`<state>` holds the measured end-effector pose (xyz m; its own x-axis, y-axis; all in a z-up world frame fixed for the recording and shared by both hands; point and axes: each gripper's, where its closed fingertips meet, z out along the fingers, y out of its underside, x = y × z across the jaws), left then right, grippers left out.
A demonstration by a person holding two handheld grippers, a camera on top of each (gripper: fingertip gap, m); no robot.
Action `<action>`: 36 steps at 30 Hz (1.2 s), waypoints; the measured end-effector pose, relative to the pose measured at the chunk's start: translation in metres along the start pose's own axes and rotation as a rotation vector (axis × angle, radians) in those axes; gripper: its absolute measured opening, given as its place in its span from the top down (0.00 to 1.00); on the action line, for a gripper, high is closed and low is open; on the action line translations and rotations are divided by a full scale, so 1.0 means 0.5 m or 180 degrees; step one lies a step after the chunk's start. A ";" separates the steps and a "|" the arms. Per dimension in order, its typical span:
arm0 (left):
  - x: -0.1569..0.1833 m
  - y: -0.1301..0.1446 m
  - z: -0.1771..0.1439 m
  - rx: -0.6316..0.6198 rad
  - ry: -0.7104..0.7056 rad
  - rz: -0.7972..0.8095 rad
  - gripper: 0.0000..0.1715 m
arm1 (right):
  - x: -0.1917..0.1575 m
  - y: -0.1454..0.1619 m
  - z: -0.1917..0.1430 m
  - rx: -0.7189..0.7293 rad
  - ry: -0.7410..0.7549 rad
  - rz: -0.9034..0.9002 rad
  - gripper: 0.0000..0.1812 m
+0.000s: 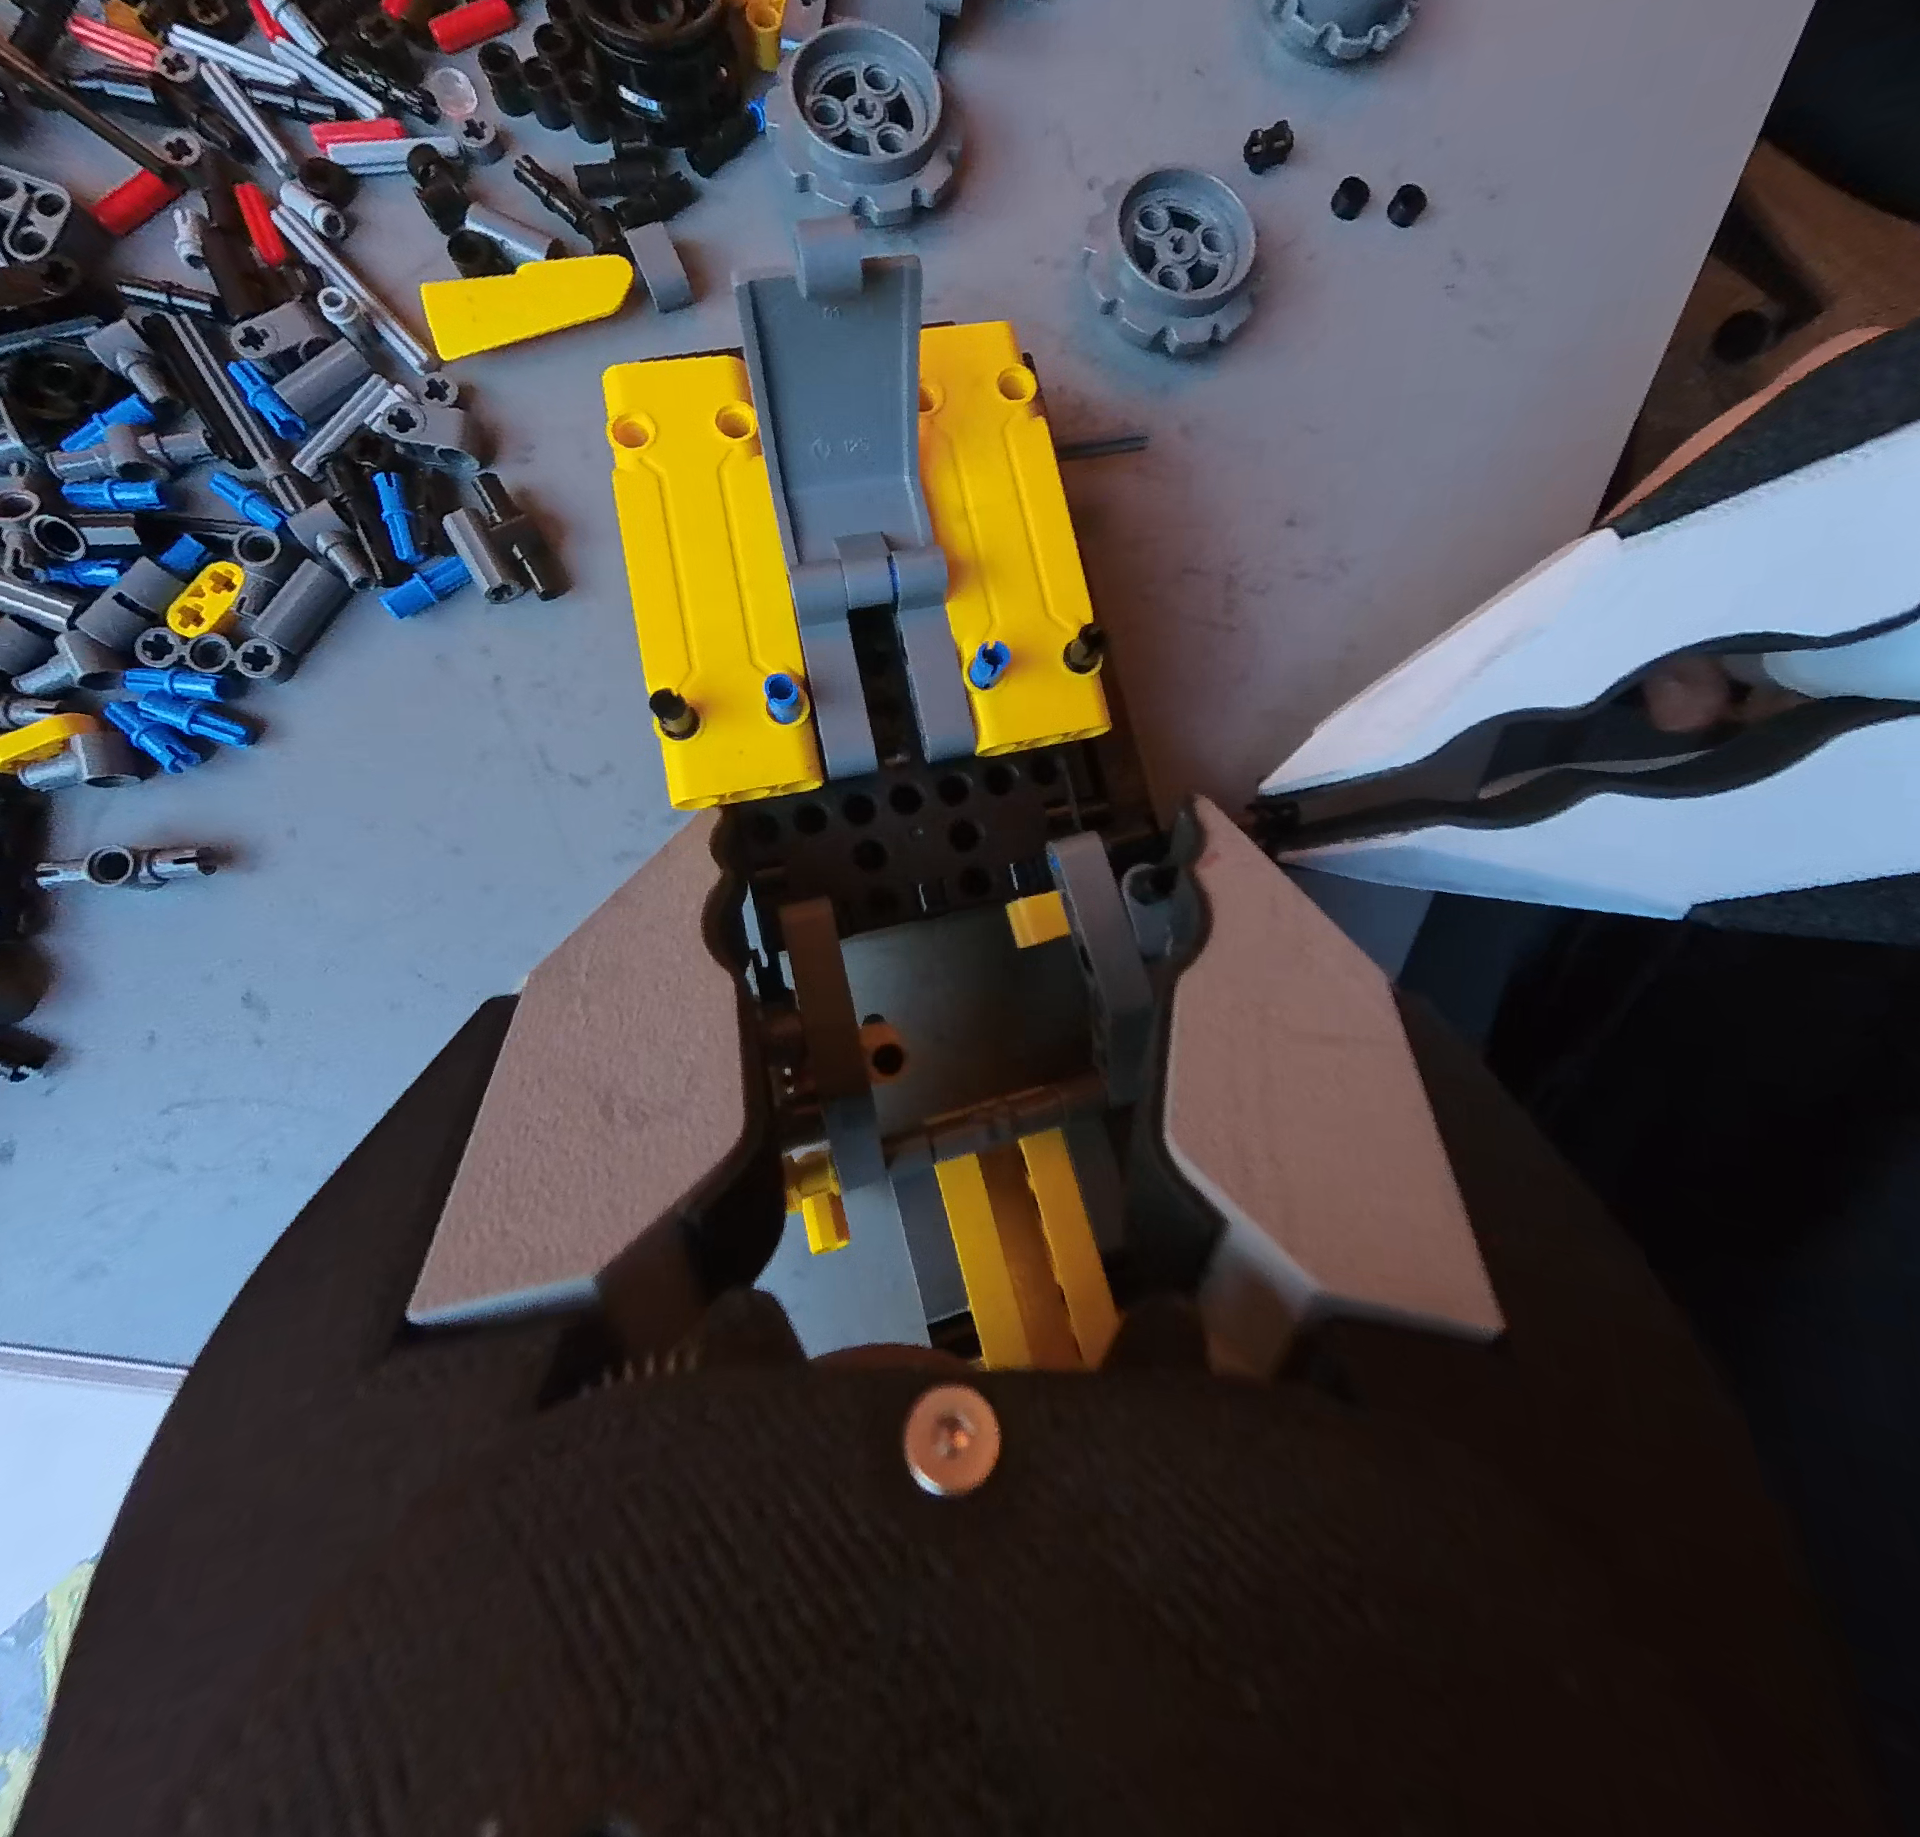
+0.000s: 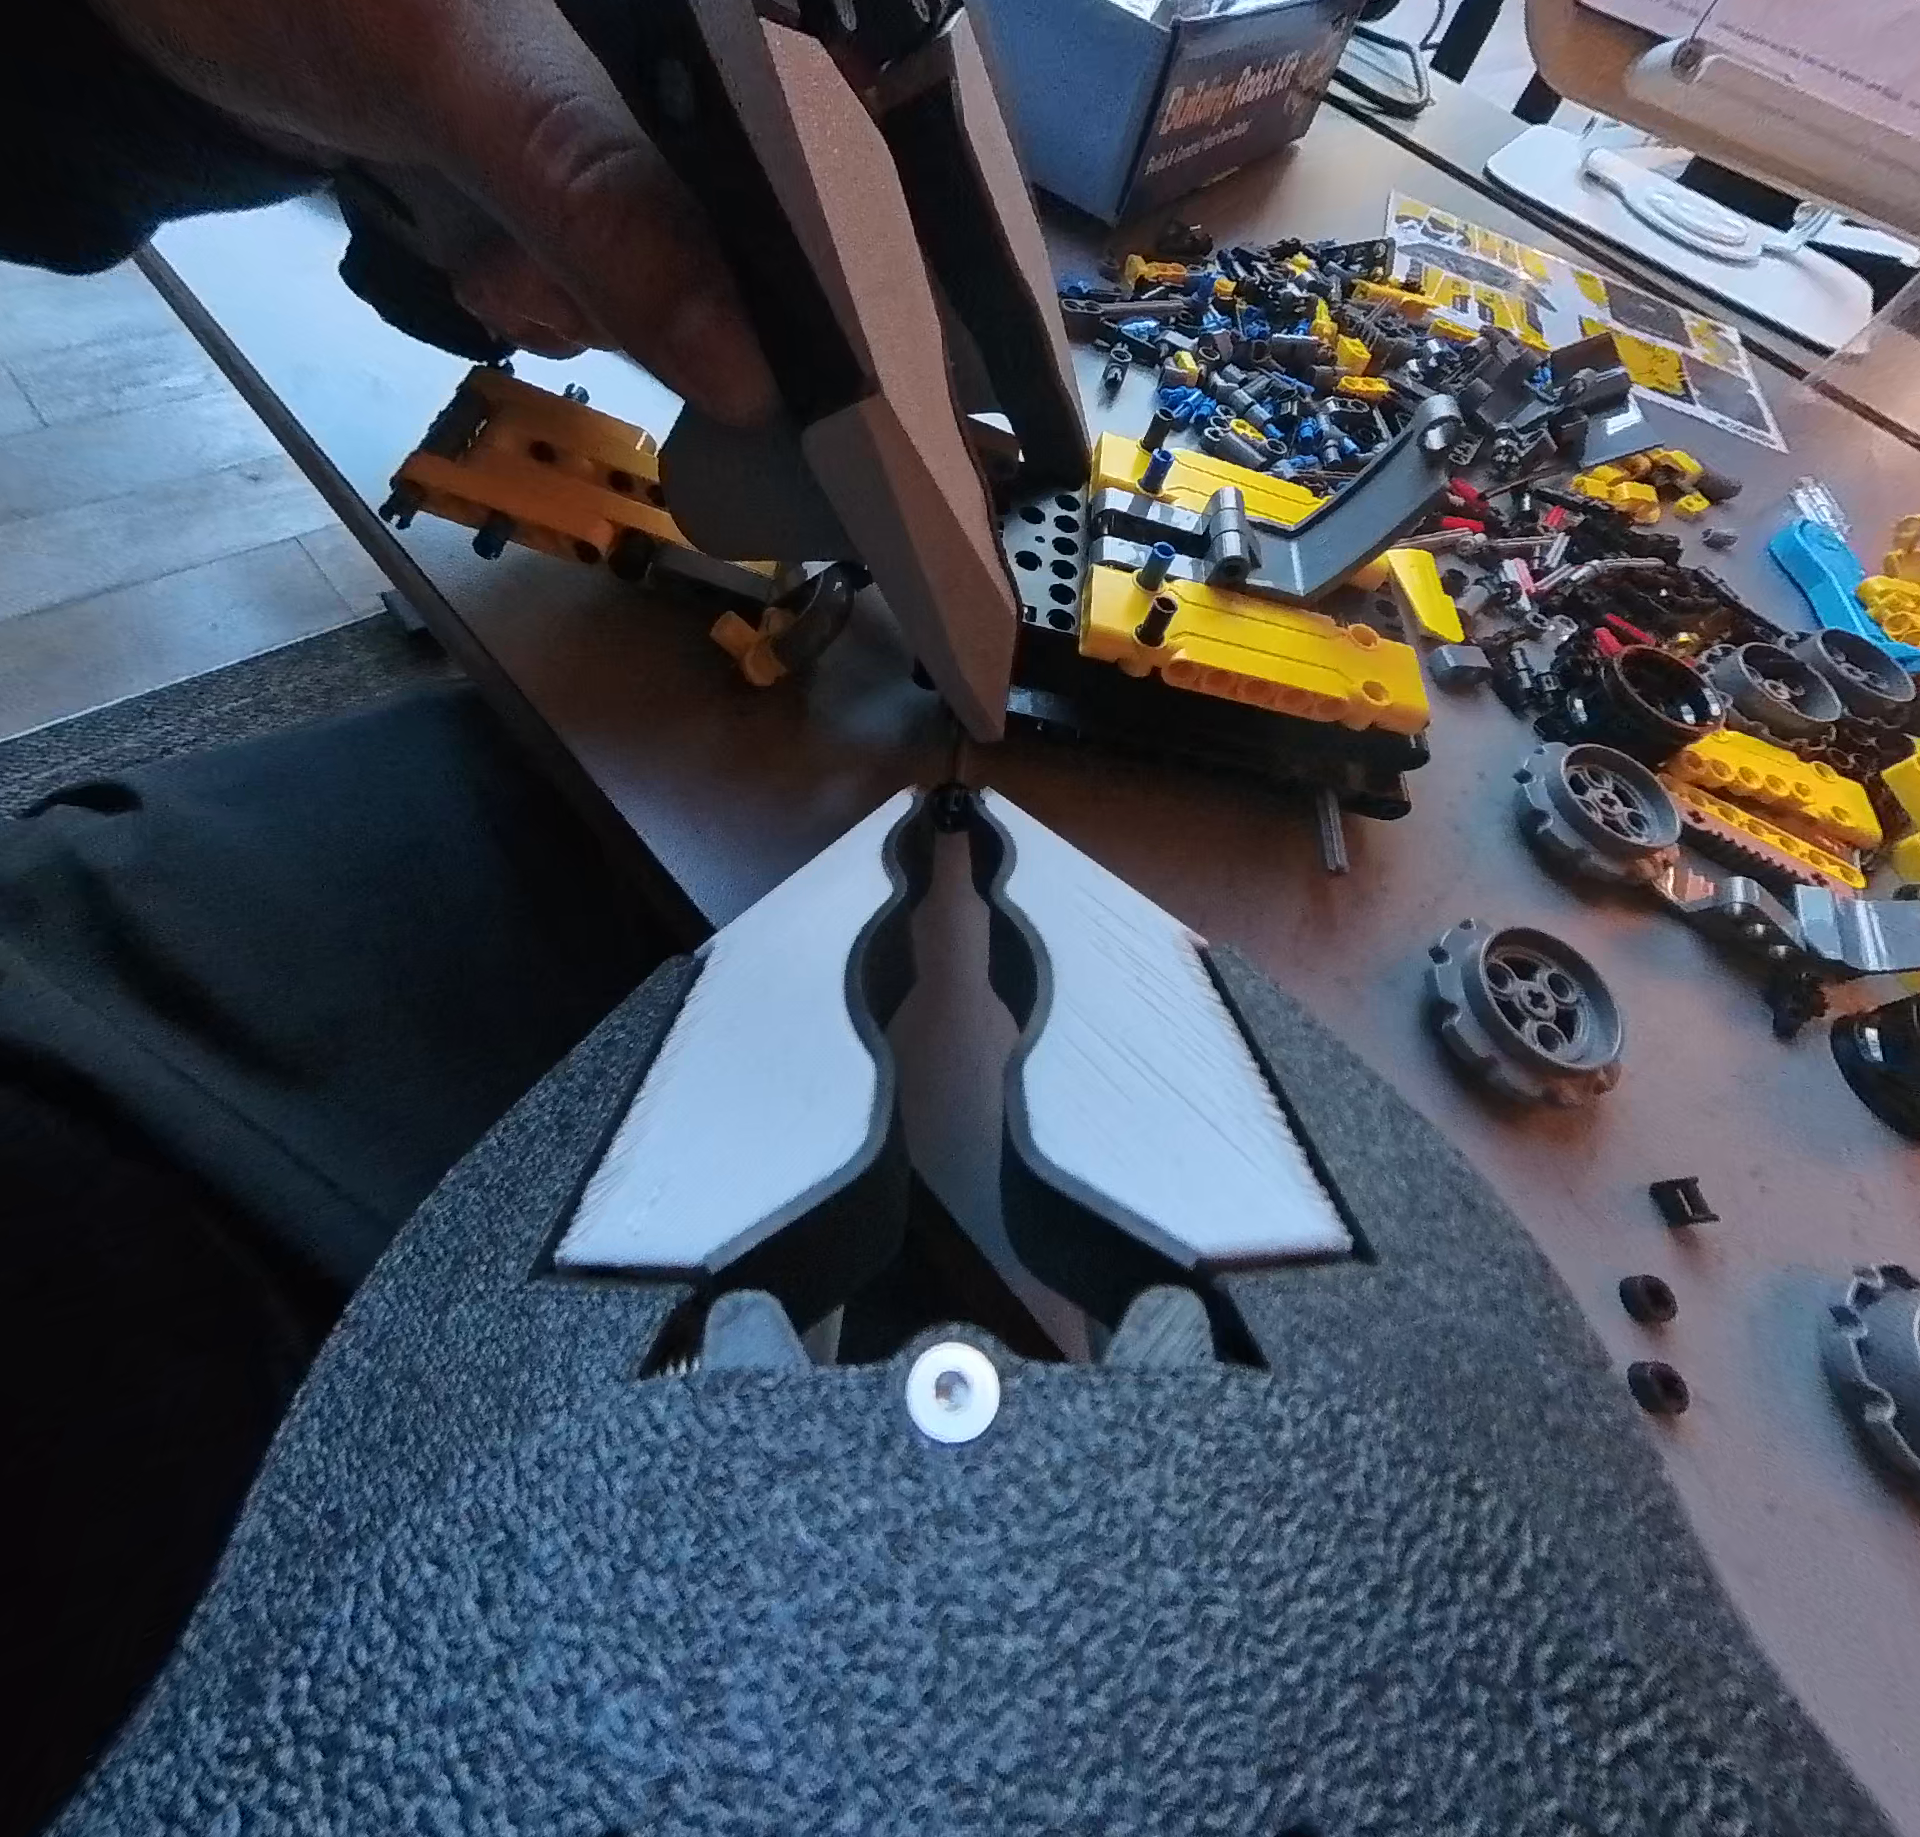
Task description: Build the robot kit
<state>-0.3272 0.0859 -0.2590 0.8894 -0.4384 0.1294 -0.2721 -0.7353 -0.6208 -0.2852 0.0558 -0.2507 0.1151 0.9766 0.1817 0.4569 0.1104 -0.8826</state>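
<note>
My left gripper (image 1: 956, 837) is shut on a brick-built model (image 1: 862, 540) with two yellow panels, a grey hinged piece and a black perforated body, and clamps the body from both sides on the grey table (image 1: 364, 1008). In the right wrist view a hand holds that gripper's brown fingers (image 2: 914, 499) down over the model (image 2: 1247, 634). My right gripper (image 2: 948, 800) has white fingers shut on a small black pin (image 2: 948, 811). The pin is just beside the left gripper's near fingertip and the model's side. The right gripper also shows in the left wrist view (image 1: 1273, 816).
A heap of loose black, grey, blue, red and yellow parts (image 1: 208, 437) lies left of the model. Grey wheel hubs (image 1: 1174, 260), a black tyre (image 1: 644, 11) and small black pins (image 1: 1377, 200) lie beyond. A box (image 2: 1174, 52) and a printed sheet (image 2: 1621, 333) sit farther back. The table edge (image 2: 436, 603) is near.
</note>
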 end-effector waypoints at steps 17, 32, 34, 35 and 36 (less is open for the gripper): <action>-0.001 0.001 -0.001 0.0001 -0.0033 -0.0035 0.54 | 0.000 -0.006 0.003 -0.0022 -0.0036 -0.0008 0.97; -0.002 0.002 -0.001 0.0010 -0.0052 -0.0053 0.54 | 0.001 -0.012 0.008 -0.0032 -0.0074 -0.0014 0.98; -0.004 0.001 -0.001 0.0006 -0.0072 -0.0050 0.54 | 0.003 -0.013 0.009 -0.0033 -0.0070 -0.0004 0.98; -0.005 0.000 0.000 0.0006 -0.0089 -0.0041 0.54 | 0.004 -0.012 0.009 -0.0046 -0.0078 0.0018 0.98; -0.005 -0.002 0.001 0.0009 -0.0094 -0.0022 0.54 | 0.006 -0.011 0.008 -0.0044 -0.0095 0.0059 0.98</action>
<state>-0.3292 0.0879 -0.2591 0.9018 -0.4177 0.1108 -0.2648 -0.7367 -0.6222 -0.2908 0.0586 -0.2471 0.0973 0.9836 0.1520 0.4672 0.0897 -0.8796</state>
